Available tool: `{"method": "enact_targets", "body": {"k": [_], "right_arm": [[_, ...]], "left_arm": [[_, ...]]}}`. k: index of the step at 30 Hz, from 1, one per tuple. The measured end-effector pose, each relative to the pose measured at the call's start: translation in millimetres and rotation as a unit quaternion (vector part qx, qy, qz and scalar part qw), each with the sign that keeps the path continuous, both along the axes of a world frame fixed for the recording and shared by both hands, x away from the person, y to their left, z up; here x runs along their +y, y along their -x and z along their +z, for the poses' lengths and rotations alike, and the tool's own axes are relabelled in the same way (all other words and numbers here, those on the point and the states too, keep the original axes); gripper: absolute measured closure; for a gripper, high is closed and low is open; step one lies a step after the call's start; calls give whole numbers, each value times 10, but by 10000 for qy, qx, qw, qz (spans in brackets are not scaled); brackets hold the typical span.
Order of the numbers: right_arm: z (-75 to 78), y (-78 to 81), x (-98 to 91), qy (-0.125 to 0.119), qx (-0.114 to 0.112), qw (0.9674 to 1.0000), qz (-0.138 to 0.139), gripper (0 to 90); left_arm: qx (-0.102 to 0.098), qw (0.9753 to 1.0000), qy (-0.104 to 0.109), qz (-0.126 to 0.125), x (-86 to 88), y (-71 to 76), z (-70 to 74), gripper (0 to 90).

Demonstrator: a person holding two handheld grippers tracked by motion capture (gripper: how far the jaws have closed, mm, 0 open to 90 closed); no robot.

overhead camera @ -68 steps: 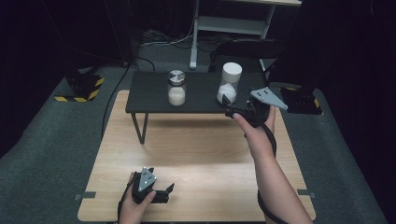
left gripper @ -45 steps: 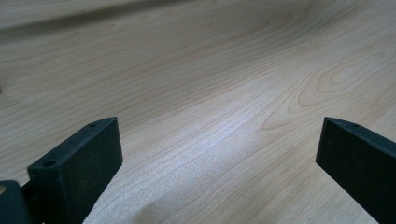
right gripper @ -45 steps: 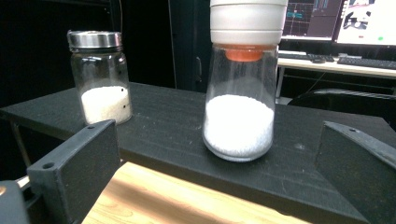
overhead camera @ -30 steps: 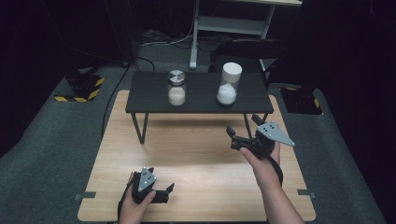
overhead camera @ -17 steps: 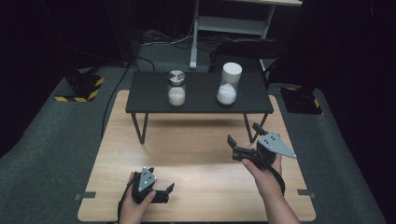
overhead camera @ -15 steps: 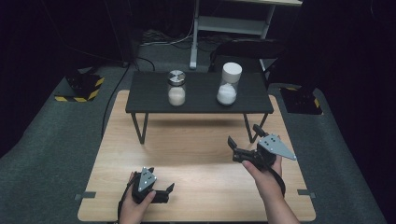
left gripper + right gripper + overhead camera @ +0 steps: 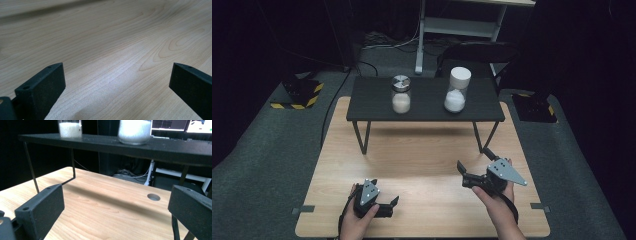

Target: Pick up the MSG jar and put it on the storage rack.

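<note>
Two glass jars of white powder stand on a low black shelf [image 7: 427, 111] at the far side of the wooden table [image 7: 422, 160]: a metal-lidded jar [image 7: 401, 94] on the left and a taller white-lidded jar [image 7: 457, 90] on the right. My right gripper [image 7: 473, 159] hovers open over the table's near right, with nothing between its jaws. The right gripper view looks under the shelf [image 7: 100, 142] from this open gripper [image 7: 116, 205], toward the jar bottoms [image 7: 70, 127] [image 7: 135, 130]. My left gripper [image 7: 393, 207] rests open at the near left, its jaws [image 7: 116, 82] wide over bare wood.
The shelf's thin black legs [image 7: 31, 170] stand on the wood. A round hole [image 7: 153, 196] is in the tabletop near the right side. Yellow-black striped stands [image 7: 299, 92] sit on the carpet at the left. A white desk frame [image 7: 462, 25] stands behind.
My right gripper has drawn back from the white-lidded jar on the shelf to low over the table's near right, with nothing in it. The left gripper has not moved.
</note>
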State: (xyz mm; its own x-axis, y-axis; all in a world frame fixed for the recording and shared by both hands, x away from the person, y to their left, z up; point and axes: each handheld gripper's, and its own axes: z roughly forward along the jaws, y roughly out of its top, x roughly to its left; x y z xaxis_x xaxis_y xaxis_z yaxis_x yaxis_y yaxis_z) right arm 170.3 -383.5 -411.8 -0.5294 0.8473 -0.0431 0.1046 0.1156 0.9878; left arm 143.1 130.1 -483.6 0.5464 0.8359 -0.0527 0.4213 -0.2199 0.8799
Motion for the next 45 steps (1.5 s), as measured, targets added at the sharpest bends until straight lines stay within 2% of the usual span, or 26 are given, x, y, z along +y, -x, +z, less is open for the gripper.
{"method": "enact_targets", "body": {"k": [12, 26, 34, 37, 45], "right_arm": [[-182, 81, -72, 90, 197, 9998, -35, 2], [-436, 168, -146, 274, 590, 9978, -117, 2], [-581, 186, -188, 492, 931, 9943, -153, 3], [-604, 189, -198, 565, 1019, 9931, -146, 4], [-628, 231, -203, 810, 1116, 9903, -166, 4]], "left_arm": [[-2, 10000, 18, -7, 4, -2, -3, 5], [-12, 10000, 28, -11, 6, 0, -7, 5], [-54, 10000, -53, -37, -23, 22, -3, 5], [-86, 9998, -150, -66, -44, 28, 5, 5], [-94, 9997, -221, -95, -78, 37, 13, 6]]}}
